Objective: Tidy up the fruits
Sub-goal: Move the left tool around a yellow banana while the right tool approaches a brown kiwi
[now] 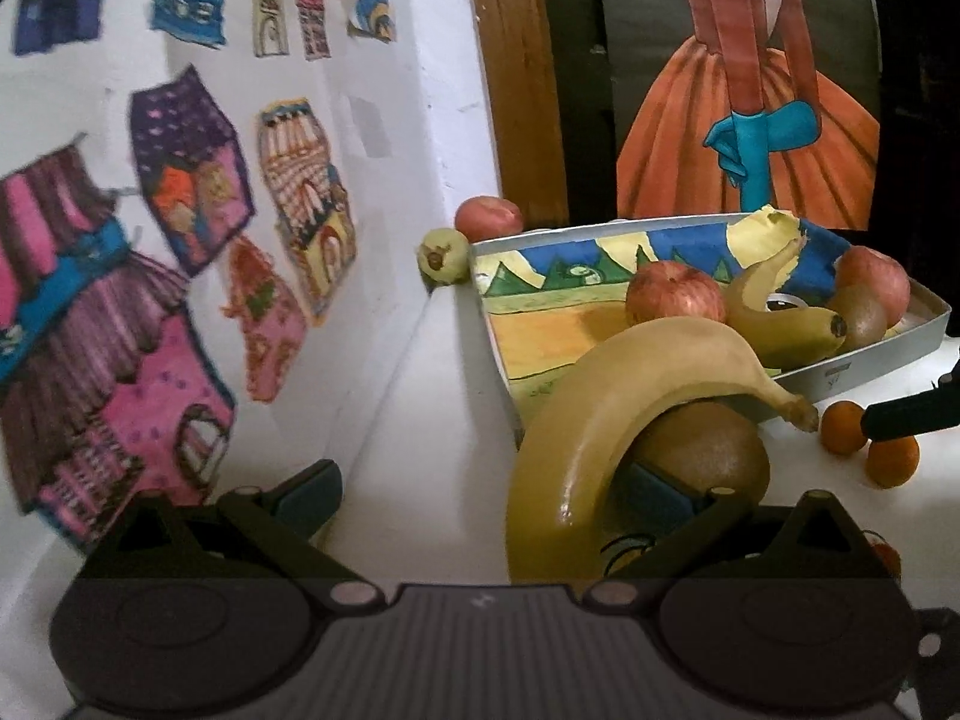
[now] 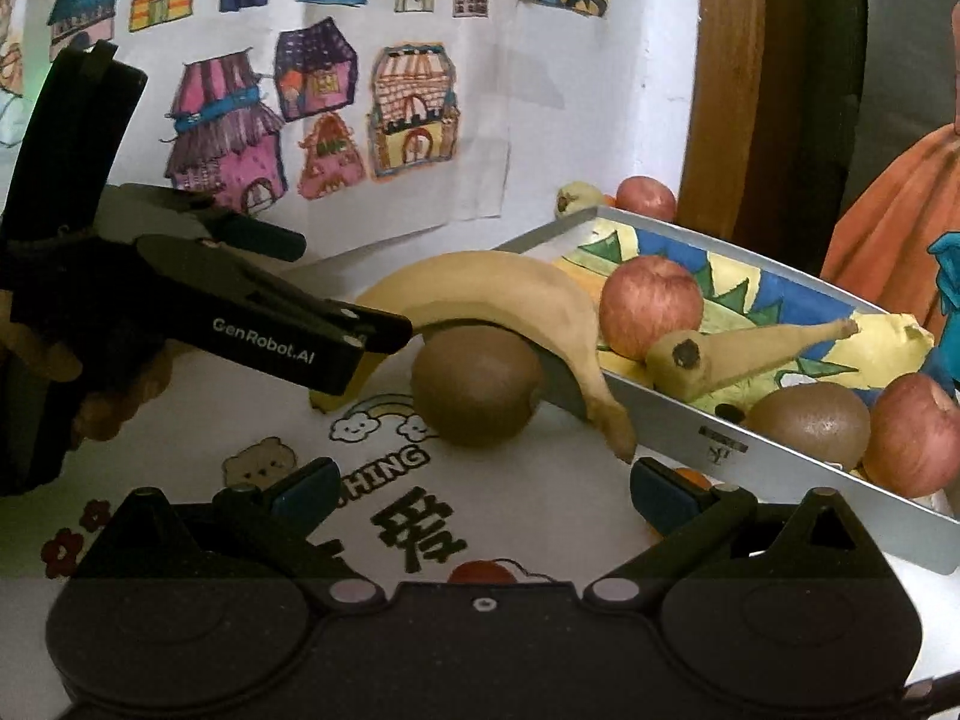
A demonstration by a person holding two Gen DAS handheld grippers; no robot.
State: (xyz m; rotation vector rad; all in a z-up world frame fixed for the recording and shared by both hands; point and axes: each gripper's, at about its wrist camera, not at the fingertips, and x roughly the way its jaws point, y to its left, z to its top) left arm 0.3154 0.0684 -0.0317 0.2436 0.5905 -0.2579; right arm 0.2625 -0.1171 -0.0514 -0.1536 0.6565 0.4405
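Note:
A yellow banana (image 1: 600, 414) arches over a brown kiwi (image 1: 702, 450) on the white table, just in front of the metal tray (image 1: 870, 360). My left gripper (image 1: 480, 495) is open, and the banana's near end lies between its fingers, close to the right pad. In the right wrist view the same banana (image 2: 480, 291) and kiwi (image 2: 480, 390) lie ahead of my open right gripper (image 2: 483, 492), which holds nothing. The left gripper (image 2: 336, 288) reaches in from the left over the banana's end. The tray (image 2: 720, 441) holds two apples, a second banana (image 2: 750, 348) and another kiwi (image 2: 807, 420).
Two small oranges (image 1: 870, 444) sit right of the tray corner. A red apple (image 1: 489, 219) and a greenish fruit (image 1: 443, 255) rest behind the tray against the wall. Coloured drawings cover the wall at left; a printed sheet (image 2: 396, 516) lies on the table.

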